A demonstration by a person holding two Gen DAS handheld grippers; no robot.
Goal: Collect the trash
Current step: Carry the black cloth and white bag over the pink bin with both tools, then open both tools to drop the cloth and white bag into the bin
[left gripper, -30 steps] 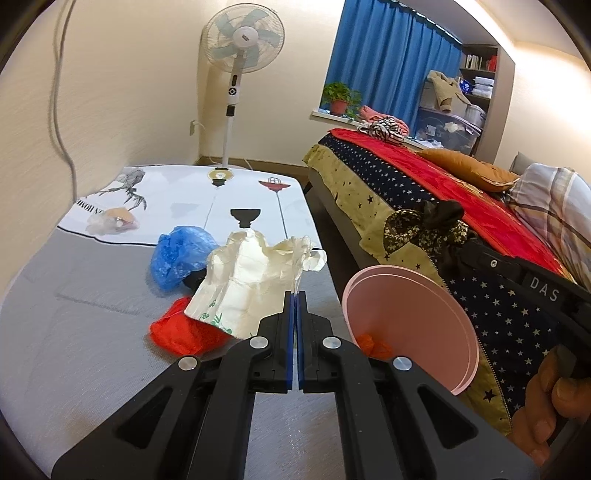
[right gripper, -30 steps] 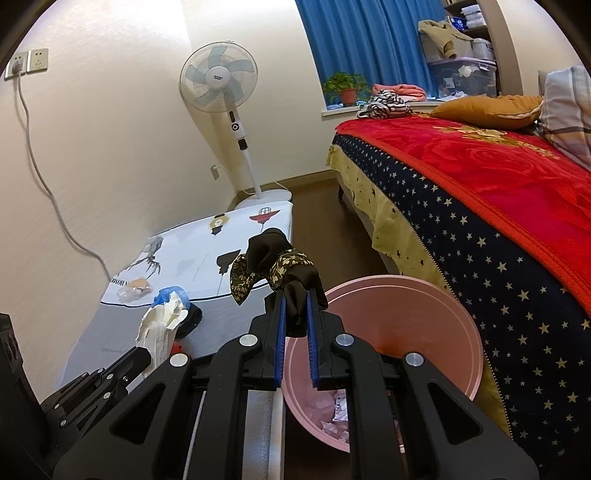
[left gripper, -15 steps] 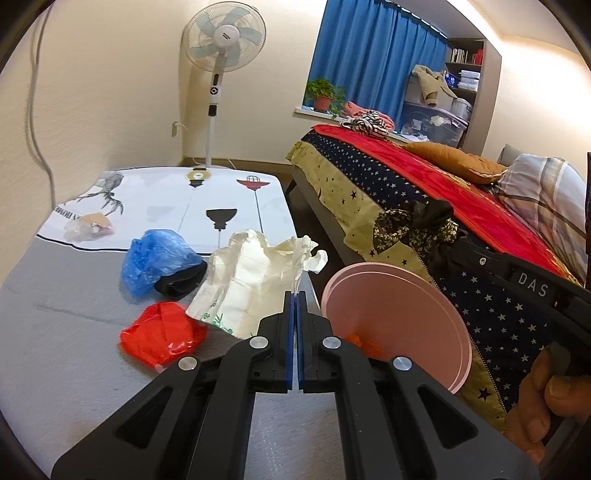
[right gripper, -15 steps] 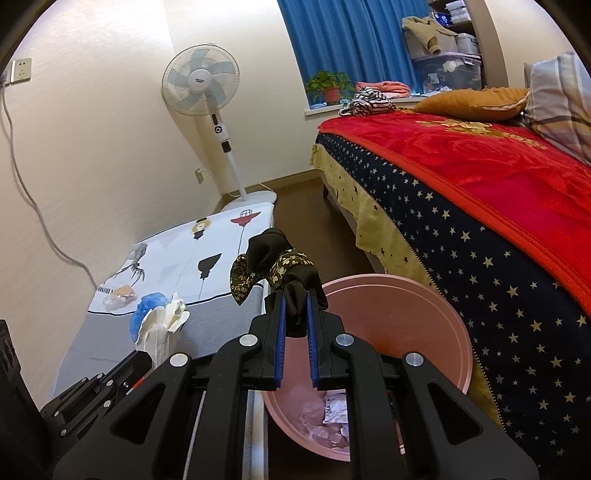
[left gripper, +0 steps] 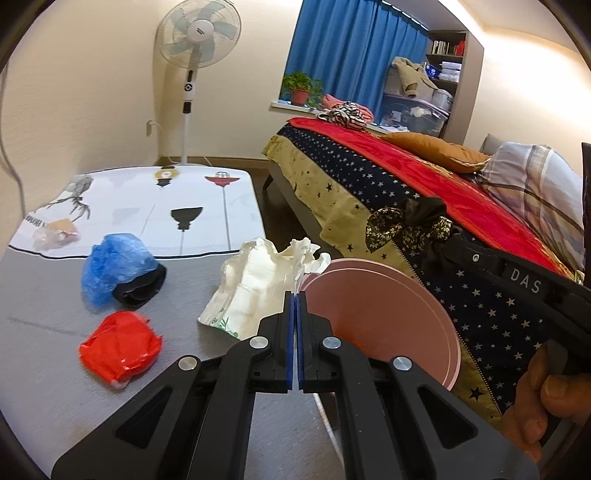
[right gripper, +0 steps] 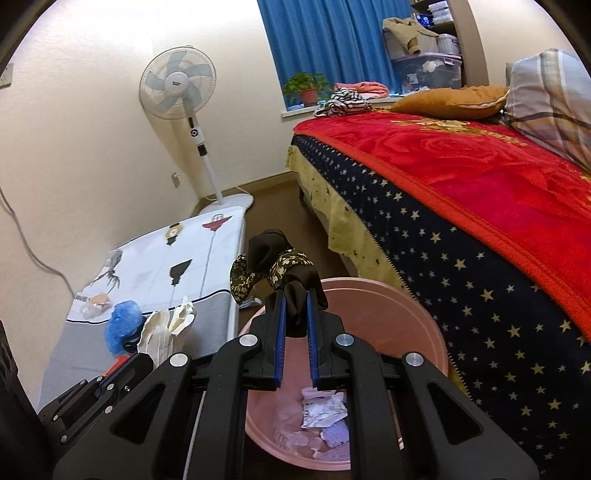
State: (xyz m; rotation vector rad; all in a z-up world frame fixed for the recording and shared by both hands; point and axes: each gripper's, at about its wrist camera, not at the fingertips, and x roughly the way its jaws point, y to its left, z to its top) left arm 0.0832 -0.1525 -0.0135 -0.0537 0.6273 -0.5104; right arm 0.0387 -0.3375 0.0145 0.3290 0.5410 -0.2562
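The right tool (right gripper: 294, 295) grips a dark cloth scrap with a gold floral print (right gripper: 275, 267), its blue-lined jaws parted only by the fabric's thickness, and holds it above the near rim of the pink bin (right gripper: 417, 332) that stands on the floor between the worktop (right gripper: 207, 314) and the bed (right gripper: 461, 192). The left tool (left gripper: 296, 295) has its jaws pressed together on a thin, clear wisp of plastic attached to the crumpled cream bag (left gripper: 258, 284), which lies on the worktop just beside the bin. The left wrist view reads "DAS" (left gripper: 525, 280) in white letters on the side of the right tool, and shows a red wad (left gripper: 120, 345), a blue plastic cover over something black (left gripper: 114, 267) and a small clear wrapper (left gripper: 55, 232) farther back on the printed white cloth; writing at that cloth's edge is too small to read. The right wrist view alone looks into the bin, where white and lilac paper scraps (right gripper: 321, 417) lie at the bottom. The label on the standing fan (left gripper: 201, 31) hub is illegible.
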